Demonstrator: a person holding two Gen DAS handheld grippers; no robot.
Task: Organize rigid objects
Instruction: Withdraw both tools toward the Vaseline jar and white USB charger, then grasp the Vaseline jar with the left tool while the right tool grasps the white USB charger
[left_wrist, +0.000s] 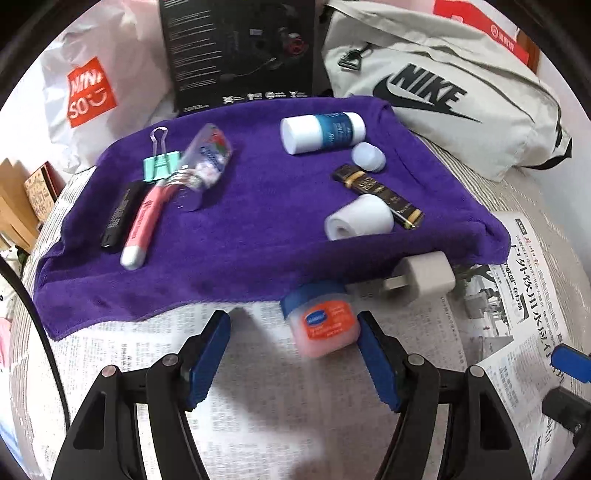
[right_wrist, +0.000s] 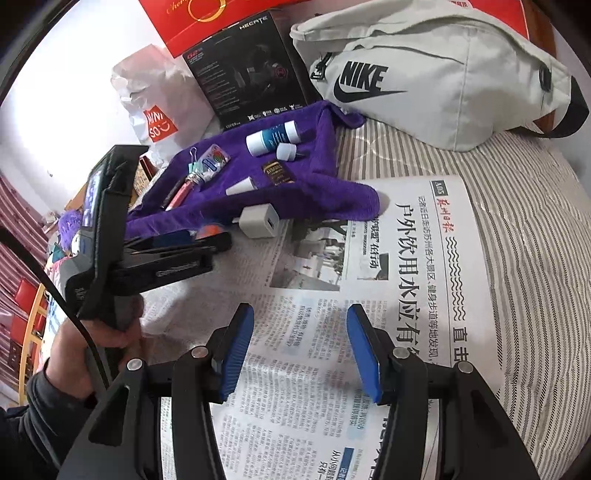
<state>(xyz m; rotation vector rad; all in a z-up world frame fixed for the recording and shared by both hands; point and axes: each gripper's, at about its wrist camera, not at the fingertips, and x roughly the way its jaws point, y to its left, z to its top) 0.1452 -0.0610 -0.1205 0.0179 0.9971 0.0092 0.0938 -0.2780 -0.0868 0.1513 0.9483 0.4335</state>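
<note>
the vaseline jar lies tilted on the newspaper, just off the front edge of the purple towel, between the spread fingers of the left claw; its side sits against the right-hand pad, well apart from the other. a white charger plug lies just beside the jar. on the towel: a blue-labelled bottle, a pink tube, a green binder clip. the right claw hovers released over the newspaper, grasping nothing. a nike bag sits behind.
</note>
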